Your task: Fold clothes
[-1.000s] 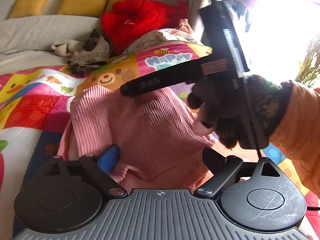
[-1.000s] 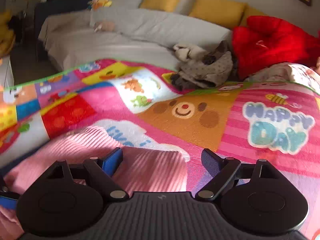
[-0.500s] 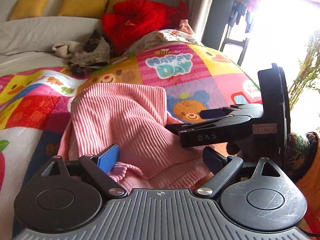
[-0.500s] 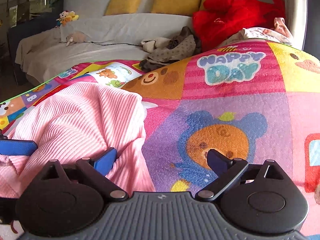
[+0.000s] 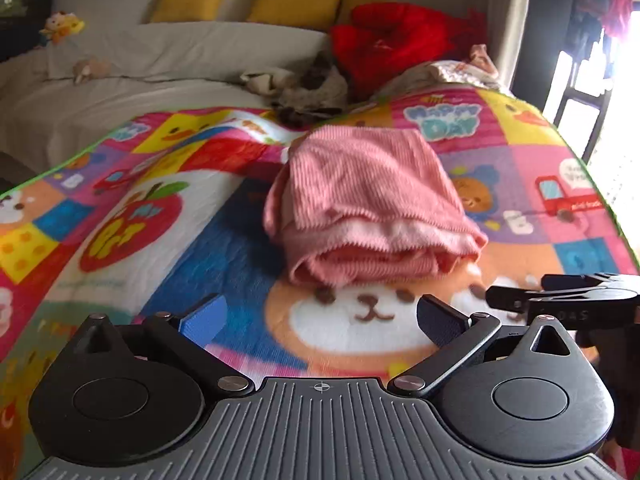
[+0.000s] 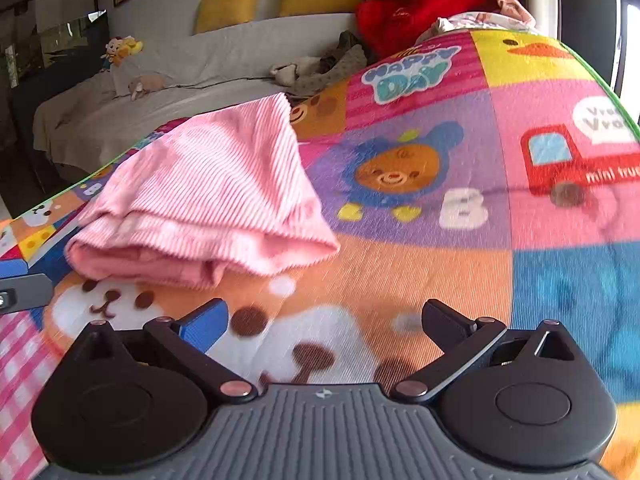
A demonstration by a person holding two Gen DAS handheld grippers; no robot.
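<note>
A pink ribbed sweater [image 5: 368, 200] lies folded into a compact bundle on the colourful cartoon mat [image 5: 160, 240]. It also shows in the right wrist view [image 6: 208, 200], left of centre. My left gripper [image 5: 320, 316] is open and empty, pulled back a short way in front of the bundle. My right gripper [image 6: 324, 320] is open and empty, to the right of the bundle and apart from it. The right gripper's fingers [image 5: 560, 300] show at the right edge of the left wrist view.
Behind the mat is a grey sofa [image 5: 180, 52] with yellow cushions [image 5: 296, 2], a red plush item [image 5: 392, 44] and a small heap of other clothes [image 5: 304, 88]. A bright window [image 5: 616, 80] is at the right. The mat's green edge [image 6: 600, 76] curves along the right.
Both grippers let go of the sweater and drew back from it. The sweater now lies folded on the mat, farther from both cameras.
</note>
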